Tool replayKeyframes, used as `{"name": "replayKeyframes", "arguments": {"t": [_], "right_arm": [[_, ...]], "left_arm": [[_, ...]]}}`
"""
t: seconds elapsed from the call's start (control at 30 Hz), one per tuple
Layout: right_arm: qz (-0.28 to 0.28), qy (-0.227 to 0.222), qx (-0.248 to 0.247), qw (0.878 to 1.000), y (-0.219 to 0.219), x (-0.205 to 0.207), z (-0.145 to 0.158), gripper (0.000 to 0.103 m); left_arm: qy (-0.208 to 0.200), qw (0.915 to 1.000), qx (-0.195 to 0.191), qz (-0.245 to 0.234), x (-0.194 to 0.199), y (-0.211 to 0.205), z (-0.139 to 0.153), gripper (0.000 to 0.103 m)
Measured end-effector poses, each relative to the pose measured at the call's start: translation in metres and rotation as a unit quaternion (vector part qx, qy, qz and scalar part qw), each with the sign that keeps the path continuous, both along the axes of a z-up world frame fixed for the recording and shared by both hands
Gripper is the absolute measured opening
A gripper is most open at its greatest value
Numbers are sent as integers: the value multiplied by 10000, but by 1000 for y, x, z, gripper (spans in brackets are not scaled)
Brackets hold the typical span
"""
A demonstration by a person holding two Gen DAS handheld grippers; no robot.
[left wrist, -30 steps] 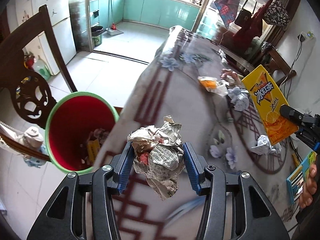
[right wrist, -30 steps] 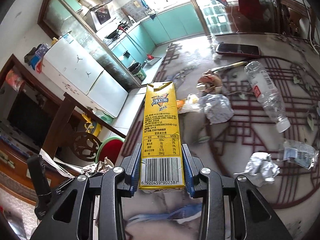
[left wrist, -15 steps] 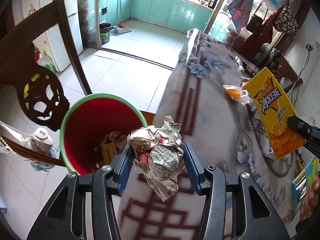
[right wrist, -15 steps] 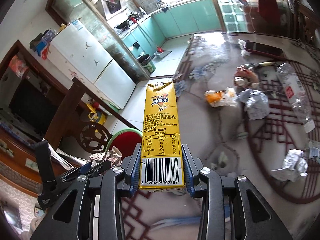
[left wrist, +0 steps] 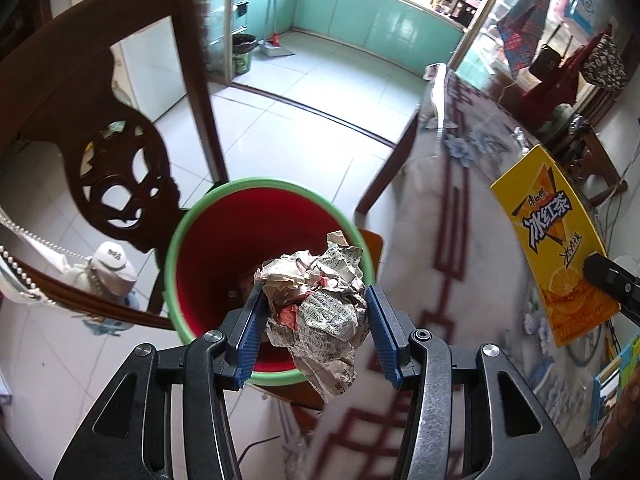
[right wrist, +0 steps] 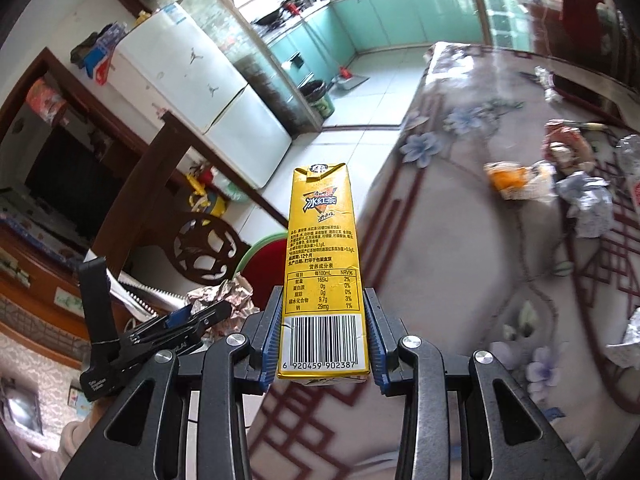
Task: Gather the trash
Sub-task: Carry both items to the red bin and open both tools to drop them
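My left gripper (left wrist: pixel 316 324) is shut on a crumpled newspaper wad (left wrist: pixel 316 300), which hangs over the near rim of a red bin with a green rim (left wrist: pixel 224 248). My right gripper (right wrist: pixel 322 332) is shut on a tall yellow iced-tea carton (right wrist: pixel 322 260) by its barcode end. That carton (left wrist: pixel 556 252) shows at the right of the left wrist view, above the table. The left gripper (right wrist: pixel 200 316) with its wad appears at lower left in the right wrist view, in front of the bin (right wrist: pixel 268 260).
A carved dark wooden chair (left wrist: pixel 116 168) stands left of the bin. The table (right wrist: pixel 460 240) with a flowered cloth bears an orange wrapper (right wrist: pixel 516 180), foil balls (right wrist: pixel 588 204) and other scraps. A fridge (right wrist: pixel 208 100) stands behind.
Both grippers have moved left off the table toward the bin, each keeping its load. The wad now hangs over the bin's mouth, and the carton has come closer to the table's edge.
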State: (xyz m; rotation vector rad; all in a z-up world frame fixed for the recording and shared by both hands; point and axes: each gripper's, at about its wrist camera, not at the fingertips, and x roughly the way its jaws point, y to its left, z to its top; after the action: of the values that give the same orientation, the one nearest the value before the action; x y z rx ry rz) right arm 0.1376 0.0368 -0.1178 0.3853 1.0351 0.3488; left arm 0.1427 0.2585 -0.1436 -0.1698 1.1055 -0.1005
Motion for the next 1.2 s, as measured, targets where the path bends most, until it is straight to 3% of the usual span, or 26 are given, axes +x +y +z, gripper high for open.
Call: {"name": "replayKeyframes", "arguments": {"t": [0.37, 0.73, 0.8, 0.83, 0.9, 0.97, 1.2], "right_arm": [[579, 147, 51, 9982, 54, 19, -14, 35], [790, 304, 150, 9963, 75, 36, -25, 35], [852, 306, 201, 9957, 77, 36, -26, 35], [877, 307, 209, 9955, 79, 36, -27, 35], [876, 324, 188, 9954, 81, 39, -27, 45], [809, 271, 218, 9961, 81, 40, -26, 49], [704, 314, 301, 9966, 69, 36, -26, 49]], "left_arm": [[147, 9996, 102, 206, 14, 27, -14, 48], [155, 9995, 168, 220, 20, 36, -15, 48], [149, 9994, 180, 274, 21, 38, -15, 52], [145, 9992, 177, 328, 21, 40, -15, 59], [149, 9988, 230, 411, 22, 43, -15, 71], [65, 9985, 213, 500, 19, 47, -11, 72], [-2, 9979, 247, 605, 11, 49, -5, 72]]}}
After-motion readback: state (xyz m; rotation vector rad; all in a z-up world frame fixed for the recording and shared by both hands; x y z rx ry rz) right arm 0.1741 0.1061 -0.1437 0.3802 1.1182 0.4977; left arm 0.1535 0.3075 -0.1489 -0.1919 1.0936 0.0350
